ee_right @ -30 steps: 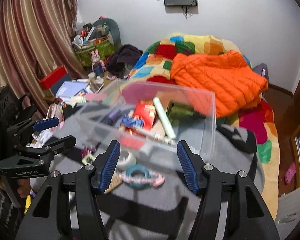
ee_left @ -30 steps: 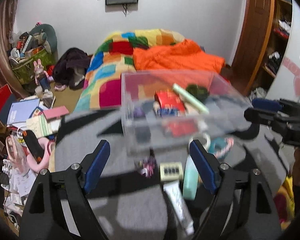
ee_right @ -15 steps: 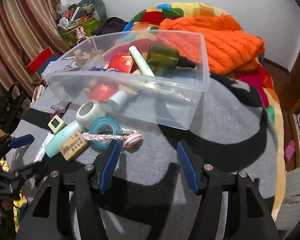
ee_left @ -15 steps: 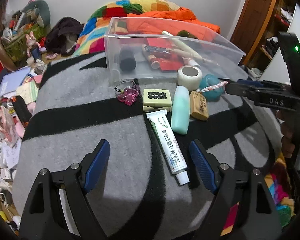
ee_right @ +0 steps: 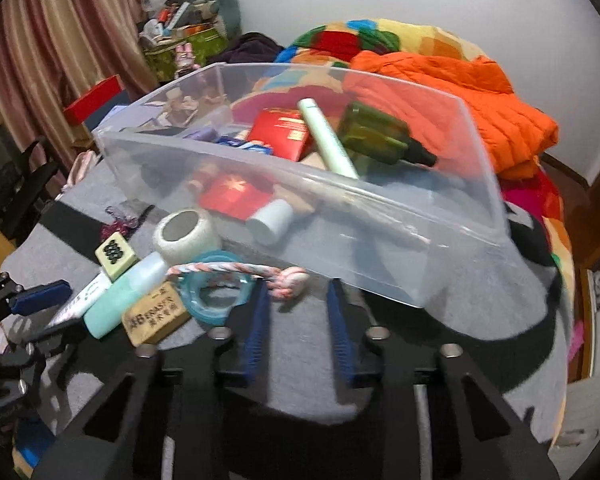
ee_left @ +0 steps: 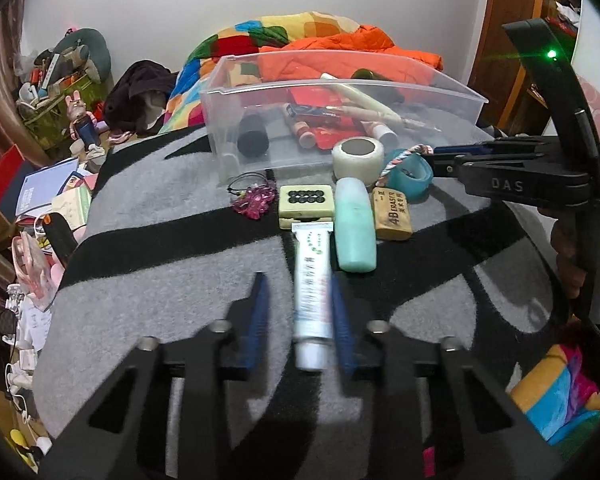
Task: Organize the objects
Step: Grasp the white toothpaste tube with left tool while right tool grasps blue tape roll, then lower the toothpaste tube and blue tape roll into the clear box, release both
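A clear plastic bin (ee_left: 452, 108) (ee_right: 380, 256) holding several items stands on a grey and black rug. In front of it lie a white tube (ee_left: 311, 280), a mint bottle (ee_left: 354, 228) (ee_right: 120, 296), a brown eraser (ee_left: 392, 214) (ee_right: 156, 314), a green tile (ee_left: 306, 204) (ee_right: 115, 254), a tape roll (ee_left: 358, 156) (ee_right: 186, 234), a blue ring with rope (ee_left: 410, 172) (ee_right: 216, 292) and a pink charm (ee_left: 254, 202). My left gripper (ee_left: 298, 308) is partly closed around the tube's lower end. My right gripper (ee_right: 298, 316) is partly closed and empty beside the rope's knot.
A bed with a colourful quilt and orange jacket (ee_left: 340, 52) lies behind the bin. Clutter, books and boxes (ee_left: 48, 196) fill the floor on the left. A wooden door (ee_left: 508, 28) is at the right. The rug edge drops off near both grippers.
Both grippers' jaws have narrowed from wide open. My left gripper has moved forward over the white tube. My right gripper has come closer to the bin and the rope ring.
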`<act>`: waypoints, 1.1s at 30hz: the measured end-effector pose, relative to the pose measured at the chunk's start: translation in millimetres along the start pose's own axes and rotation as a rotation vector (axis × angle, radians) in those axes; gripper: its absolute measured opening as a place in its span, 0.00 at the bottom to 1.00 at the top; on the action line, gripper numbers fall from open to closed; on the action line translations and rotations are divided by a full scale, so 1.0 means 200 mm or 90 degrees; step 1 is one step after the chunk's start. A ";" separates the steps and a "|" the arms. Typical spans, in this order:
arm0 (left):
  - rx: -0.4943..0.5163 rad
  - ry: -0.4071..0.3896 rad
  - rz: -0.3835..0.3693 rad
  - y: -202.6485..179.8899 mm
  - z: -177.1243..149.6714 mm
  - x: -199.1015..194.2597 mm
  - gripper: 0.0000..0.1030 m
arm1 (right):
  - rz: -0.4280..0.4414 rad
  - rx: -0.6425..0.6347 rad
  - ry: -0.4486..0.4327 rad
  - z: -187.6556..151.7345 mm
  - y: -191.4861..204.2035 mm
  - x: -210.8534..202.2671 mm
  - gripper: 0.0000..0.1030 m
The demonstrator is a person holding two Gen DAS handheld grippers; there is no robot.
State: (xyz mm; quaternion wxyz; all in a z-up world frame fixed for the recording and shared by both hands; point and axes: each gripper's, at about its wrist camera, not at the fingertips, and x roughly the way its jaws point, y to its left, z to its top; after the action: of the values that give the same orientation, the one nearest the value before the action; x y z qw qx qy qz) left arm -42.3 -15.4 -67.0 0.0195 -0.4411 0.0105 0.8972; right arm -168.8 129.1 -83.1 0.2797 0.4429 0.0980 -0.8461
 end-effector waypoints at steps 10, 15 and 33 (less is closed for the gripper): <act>-0.033 -0.033 0.011 0.10 0.00 -0.10 0.15 | 0.011 0.018 -0.040 0.01 0.02 -0.10 0.09; -0.046 -0.062 0.008 0.13 0.05 -0.15 0.15 | 0.014 0.027 -0.086 0.02 0.02 -0.24 0.09; -0.057 -0.125 -0.017 0.13 0.25 -0.18 0.15 | 0.028 0.058 0.011 -0.01 0.11 -0.04 0.46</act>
State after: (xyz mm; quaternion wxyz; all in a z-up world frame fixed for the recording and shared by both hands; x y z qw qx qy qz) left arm -60.0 -41.0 -7.6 0.0126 -0.3517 -0.0370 0.9353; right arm -151.5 115.2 -77.2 0.2768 0.4649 0.0518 -0.8394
